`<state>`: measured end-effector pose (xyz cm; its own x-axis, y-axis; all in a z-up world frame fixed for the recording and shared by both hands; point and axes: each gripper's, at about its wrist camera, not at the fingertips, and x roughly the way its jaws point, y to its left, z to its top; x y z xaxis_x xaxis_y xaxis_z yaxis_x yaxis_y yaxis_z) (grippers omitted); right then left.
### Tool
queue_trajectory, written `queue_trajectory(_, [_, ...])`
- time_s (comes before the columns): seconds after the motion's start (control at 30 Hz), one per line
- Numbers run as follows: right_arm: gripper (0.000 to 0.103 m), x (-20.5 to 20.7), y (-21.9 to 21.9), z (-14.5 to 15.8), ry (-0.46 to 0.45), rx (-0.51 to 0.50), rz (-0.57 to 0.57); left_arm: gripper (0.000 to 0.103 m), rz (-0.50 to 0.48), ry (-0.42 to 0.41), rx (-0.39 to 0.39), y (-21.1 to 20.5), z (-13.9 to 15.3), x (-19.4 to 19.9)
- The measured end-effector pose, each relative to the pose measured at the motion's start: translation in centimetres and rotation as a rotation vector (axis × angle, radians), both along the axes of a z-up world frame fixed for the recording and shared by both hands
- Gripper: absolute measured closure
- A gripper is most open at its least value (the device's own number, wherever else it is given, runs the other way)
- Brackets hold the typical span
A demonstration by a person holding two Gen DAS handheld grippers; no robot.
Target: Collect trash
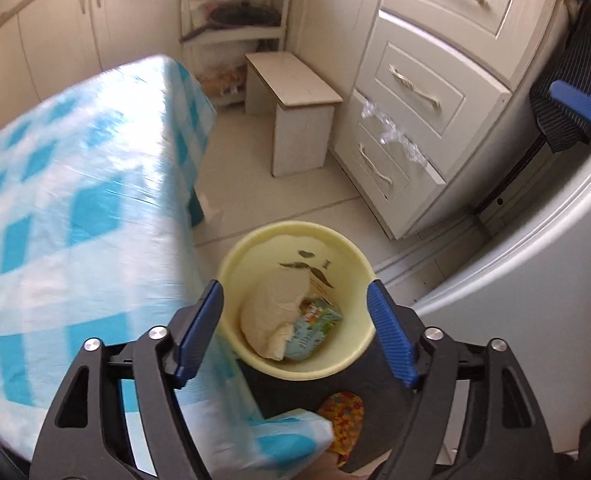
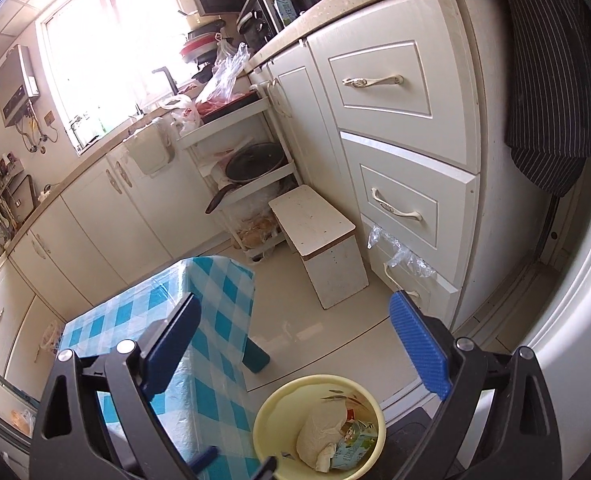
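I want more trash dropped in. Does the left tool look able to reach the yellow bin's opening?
Probably yes: the left tool is open and empty right above the yellow bin, nothing between them; the checked tablecloth lies off to one side.

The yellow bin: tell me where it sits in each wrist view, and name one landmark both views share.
Left wrist view: the yellow bin is low in the centre, on the floor between the fingers of the open left hand-held gripper, right of the checked tablecloth.
Right wrist view: the bin is at the bottom edge, right of centre, beside the same tablecloth.
Shared landmark: the small white stool by the drawers.
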<state>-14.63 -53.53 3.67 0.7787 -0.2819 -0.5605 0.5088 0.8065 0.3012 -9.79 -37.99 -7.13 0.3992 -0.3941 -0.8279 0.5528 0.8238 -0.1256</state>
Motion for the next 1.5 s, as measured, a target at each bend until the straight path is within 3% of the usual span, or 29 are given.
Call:
queue_trajectory(0.23, [0.011,0.2,4.3,1.2,0.044,-0.120,0.074,0.021,0.056,-0.162,0.068,6.8,4.5,-0.5])
queue_trajectory(0.4, [0.007,-1.5,8.9,2.8,0.014,-0.250,0.089,0.019,0.117,-0.251,0.080,12.9,7.5,-1.3])
queue_trajectory(0.6, [0.007,-4.8,14.7,3.2,-0.049,-0.285,0.133,0.017,0.202,-0.272,0.040,19.6,10.0,-2.6])
queue_trajectory(0.83, [0.007,-8.3,21.6,3.1,-0.116,-0.400,0.202,0.017,0.294,-0.255,0.016,26.4,11.8,-6.1])
queue_trajectory(1.1, [0.007,-13.3,25.7,4.9,-0.168,-0.352,0.211,0.015,0.329,-0.268,-0.019,31.7,14.5,-11.3])
queue_trajectory(1.5, [0.007,-18.0,28.5,4.9,-0.105,-0.291,0.177,0.012,0.351,-0.306,-0.029,36.0,16.8,-17.6])
